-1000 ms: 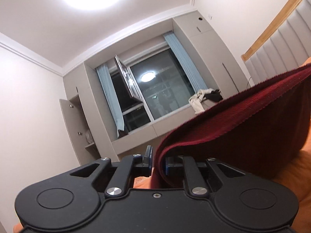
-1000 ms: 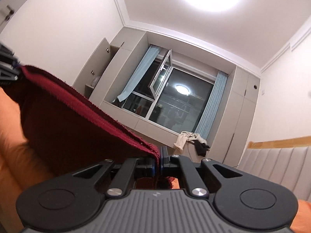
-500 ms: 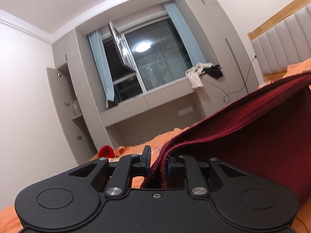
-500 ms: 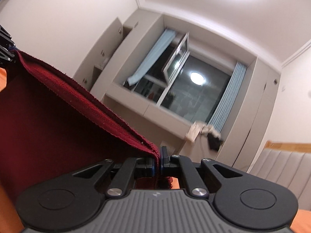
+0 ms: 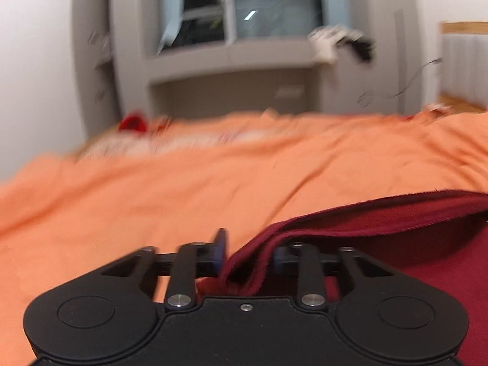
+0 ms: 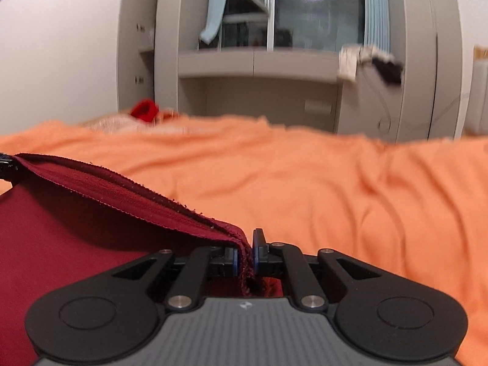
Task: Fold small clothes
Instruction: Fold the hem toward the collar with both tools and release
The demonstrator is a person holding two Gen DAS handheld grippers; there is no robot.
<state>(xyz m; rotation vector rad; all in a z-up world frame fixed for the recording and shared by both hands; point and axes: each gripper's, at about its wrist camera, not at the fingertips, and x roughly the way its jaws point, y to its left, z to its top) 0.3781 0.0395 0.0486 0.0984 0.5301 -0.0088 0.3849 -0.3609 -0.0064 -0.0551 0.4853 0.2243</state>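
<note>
A dark red garment (image 6: 91,201) is held at two points along one doubled edge, and that edge is the axis on which the coming move is judged to turn. In the right wrist view the right gripper (image 6: 244,259) is seen pinching the hem, with both blue pads pressed against the layered cloth between them. From there the edge runs away to the left of the fingers and slightly upward, ending at the far left of the frame where part of the other tool is just visible. In the left wrist view the left gripper (image 5: 248,256) is shown with its jaws set noticeably wider apart; the fold of cloth (image 5: 366,222) passes between them, lying against the right-hand pad while a gap is left beside the left-hand pad (image 5: 220,251). The frame is blurred, so it cannot be told for certain whether the cloth is clamped or merely draped there. From these fingers the edge stretches off to the right.

The rest of the garment lies below and behind both sets of fingers, its lower layer spread flat on the orange bedsheet (image 6: 335,183), which extends ahead of both tools. The held edge hangs low, close above the lower layer, so neither hand is nearer than the other; a laying-down and release is judged to be the step in hand
</note>
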